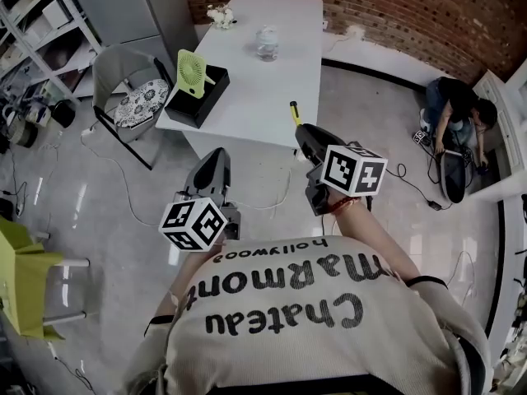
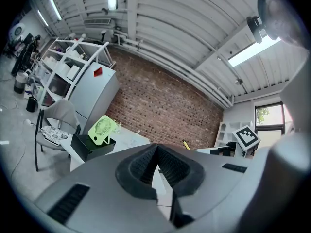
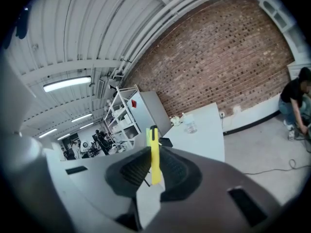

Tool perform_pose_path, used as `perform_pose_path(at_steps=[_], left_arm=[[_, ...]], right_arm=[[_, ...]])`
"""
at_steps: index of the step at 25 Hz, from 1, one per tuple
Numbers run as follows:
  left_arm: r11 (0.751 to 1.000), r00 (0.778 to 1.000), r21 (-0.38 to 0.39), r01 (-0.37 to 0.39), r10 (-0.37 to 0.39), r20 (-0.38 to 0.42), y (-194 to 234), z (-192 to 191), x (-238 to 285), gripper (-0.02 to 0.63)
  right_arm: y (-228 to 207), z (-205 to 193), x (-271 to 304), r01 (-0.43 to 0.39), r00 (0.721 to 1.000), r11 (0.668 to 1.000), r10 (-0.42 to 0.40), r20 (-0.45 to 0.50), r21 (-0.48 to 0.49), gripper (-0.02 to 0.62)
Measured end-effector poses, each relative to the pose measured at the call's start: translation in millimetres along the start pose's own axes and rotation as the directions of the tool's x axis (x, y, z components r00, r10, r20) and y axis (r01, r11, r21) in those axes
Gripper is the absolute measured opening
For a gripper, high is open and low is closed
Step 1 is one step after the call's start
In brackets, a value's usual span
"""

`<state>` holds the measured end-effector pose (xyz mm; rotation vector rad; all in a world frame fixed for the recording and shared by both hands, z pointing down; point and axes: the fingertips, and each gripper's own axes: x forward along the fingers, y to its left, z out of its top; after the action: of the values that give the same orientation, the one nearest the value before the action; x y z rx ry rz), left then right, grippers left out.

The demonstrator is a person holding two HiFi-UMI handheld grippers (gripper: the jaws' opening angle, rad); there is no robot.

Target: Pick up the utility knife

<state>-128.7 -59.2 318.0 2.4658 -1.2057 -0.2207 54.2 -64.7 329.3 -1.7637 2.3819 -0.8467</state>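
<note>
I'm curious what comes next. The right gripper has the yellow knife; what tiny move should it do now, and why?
Probably just hold steady: the right gripper is shut on the utility knife, which stands between its jaws, with the white table beyond it. The pick-up looks done.

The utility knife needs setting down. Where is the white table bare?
Bare: the table's middle and near right, between the green fan on its black box and the right edge, nearer than the glass jar. Crowded: the near left corner.
</note>
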Motion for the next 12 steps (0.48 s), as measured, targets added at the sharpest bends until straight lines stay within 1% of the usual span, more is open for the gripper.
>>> perform_pose_path(at_steps=[12], left_arm=[[1.0, 1.0, 0.01, -0.024, 0.024, -0.009, -39, -18, 0, 0.002]], right_arm=[[-24, -5, -30, -0.024, 0.999, 1.0, 0.024, -0.031, -0.012, 0.057]])
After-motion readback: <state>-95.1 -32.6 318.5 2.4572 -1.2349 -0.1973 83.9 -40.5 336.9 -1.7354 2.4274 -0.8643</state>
